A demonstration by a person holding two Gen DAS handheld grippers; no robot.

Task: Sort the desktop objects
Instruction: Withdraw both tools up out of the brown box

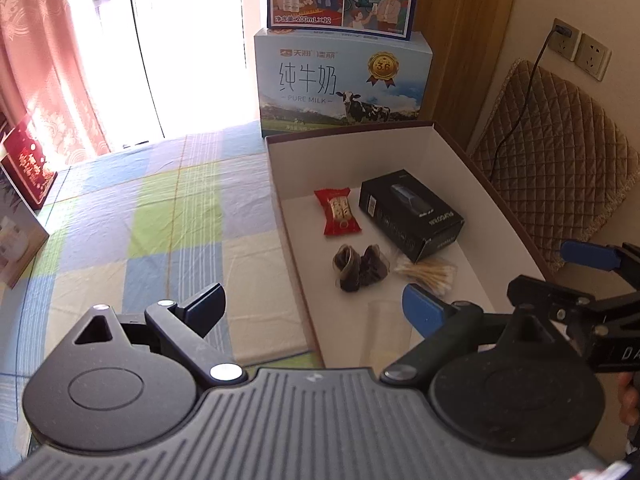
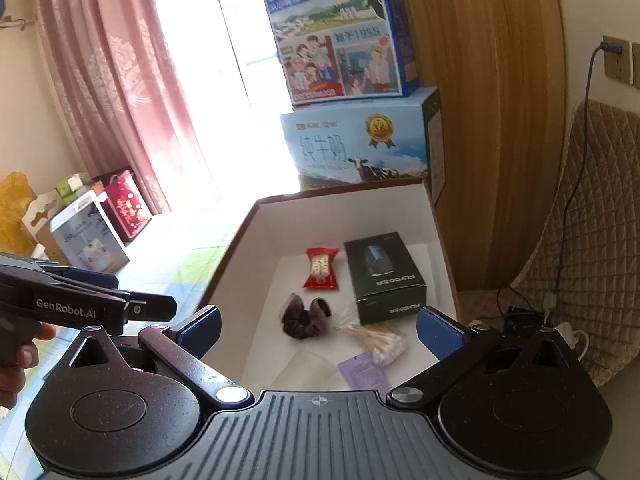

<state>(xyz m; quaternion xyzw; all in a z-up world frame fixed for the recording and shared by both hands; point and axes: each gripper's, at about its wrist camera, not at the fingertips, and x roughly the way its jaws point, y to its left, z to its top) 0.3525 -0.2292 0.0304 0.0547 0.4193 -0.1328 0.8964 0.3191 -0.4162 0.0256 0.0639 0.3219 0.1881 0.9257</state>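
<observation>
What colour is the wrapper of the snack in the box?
Red, with a pale panel down the snack wrapper; clearest in the left wrist view.

Black carton (image 1: pixel 412 215), red candy (image 1: pixel 338 211), cotton swabs (image 1: pixel 426 272) inside white box (image 1: pixel 472 168).

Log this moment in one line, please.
left hand-held gripper open, empty | right hand-held gripper open, empty | tray: black box, red packet, cotton swabs

**Blown-out window, sharp foreground**

We see daylight pouring through the window (image 1: pixel 192 40), overexposed to pure white in both views and washing glare onto the checked cloth (image 1: pixel 160 216). The curtain (image 2: pixel 112 80) glows pink. Fisheye bending curves the edges, with dark corners. The white box (image 2: pixel 340 216) interior is evenly lit and soft-shadowed.
</observation>
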